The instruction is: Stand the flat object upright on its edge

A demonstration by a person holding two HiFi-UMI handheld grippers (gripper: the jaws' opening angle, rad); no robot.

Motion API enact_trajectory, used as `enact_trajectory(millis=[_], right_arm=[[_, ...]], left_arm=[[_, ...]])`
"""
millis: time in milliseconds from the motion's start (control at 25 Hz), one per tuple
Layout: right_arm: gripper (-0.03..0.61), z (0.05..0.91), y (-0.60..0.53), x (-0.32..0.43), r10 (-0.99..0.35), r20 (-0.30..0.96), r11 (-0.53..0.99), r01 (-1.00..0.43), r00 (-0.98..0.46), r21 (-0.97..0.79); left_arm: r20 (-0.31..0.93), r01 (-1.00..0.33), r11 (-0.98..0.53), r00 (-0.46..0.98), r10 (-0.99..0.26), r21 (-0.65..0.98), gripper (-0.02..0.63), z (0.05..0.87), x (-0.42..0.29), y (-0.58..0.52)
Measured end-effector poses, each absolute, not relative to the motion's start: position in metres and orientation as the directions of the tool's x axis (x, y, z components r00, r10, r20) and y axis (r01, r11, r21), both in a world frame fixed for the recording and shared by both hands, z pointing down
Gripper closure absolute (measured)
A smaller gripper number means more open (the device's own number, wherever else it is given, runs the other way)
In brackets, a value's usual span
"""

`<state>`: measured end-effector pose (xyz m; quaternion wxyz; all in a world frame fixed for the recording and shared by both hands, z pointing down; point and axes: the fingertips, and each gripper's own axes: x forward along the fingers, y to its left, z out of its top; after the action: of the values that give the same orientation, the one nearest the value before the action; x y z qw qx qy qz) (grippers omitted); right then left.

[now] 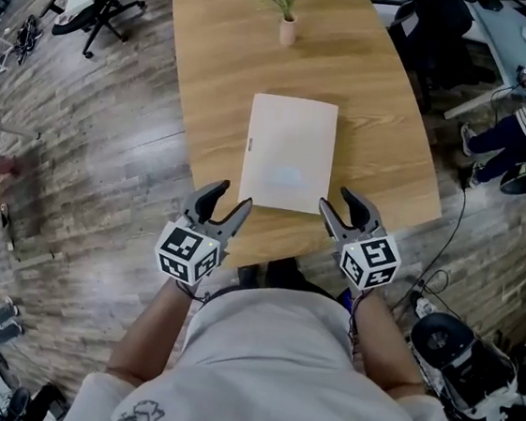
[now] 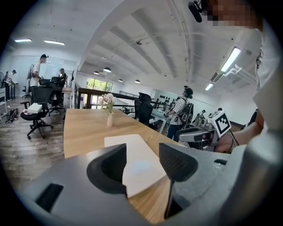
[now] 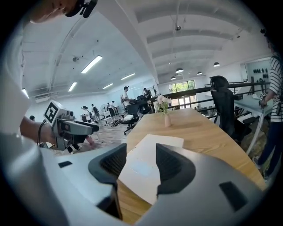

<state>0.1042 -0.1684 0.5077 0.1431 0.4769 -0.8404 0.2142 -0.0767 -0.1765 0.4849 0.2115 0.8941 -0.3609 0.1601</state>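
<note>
Two tools, left gripper (image 1: 229, 202) & right gripper (image 1: 339, 204), wait w/ jaws apart and empty at the near corners of the flat object (image 1: 289, 151), which lies flat on the table (image 1: 212, 76), prob. placed to tip it up.

Right gripper (image 3: 141, 159): jaws apart, pads clear of the sheet (image 3: 152, 143), which lies flat on the table (image 3: 199, 132) and shows through the gap. Flower vase (image 3: 167, 120) upright further along. Left gripper (image 3: 90, 128) at left, off the table edge.
</note>
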Motion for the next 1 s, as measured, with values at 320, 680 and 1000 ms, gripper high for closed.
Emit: enact_trajectory(millis=[320, 680, 1000], right_arm=[[0.345, 0.560, -0.198, 0.117, -0.671, 0.532, 0.423, -0.856, -0.517, -0.298], [0.322, 0.620, -0.224, 0.125, -0.583, 0.616, 0.365, -0.849, -0.529, -0.383], [0.293, 0.669, -0.242, 0.126, -0.510, 0.677, 0.275, -0.846, -0.531, -0.457]], left_arm=[[0.531, -0.735, -0.614, 0.656, -0.536, 0.289, 0.387, 0.536, -0.071, -0.203], [0.628, -0.758, -0.579, 0.614, -0.478, 0.301, 0.375, 0.594, -0.064, -0.238], [0.687, -0.791, -0.526, 0.570, -0.450, 0.312, 0.360, 0.641, -0.076, -0.270]])
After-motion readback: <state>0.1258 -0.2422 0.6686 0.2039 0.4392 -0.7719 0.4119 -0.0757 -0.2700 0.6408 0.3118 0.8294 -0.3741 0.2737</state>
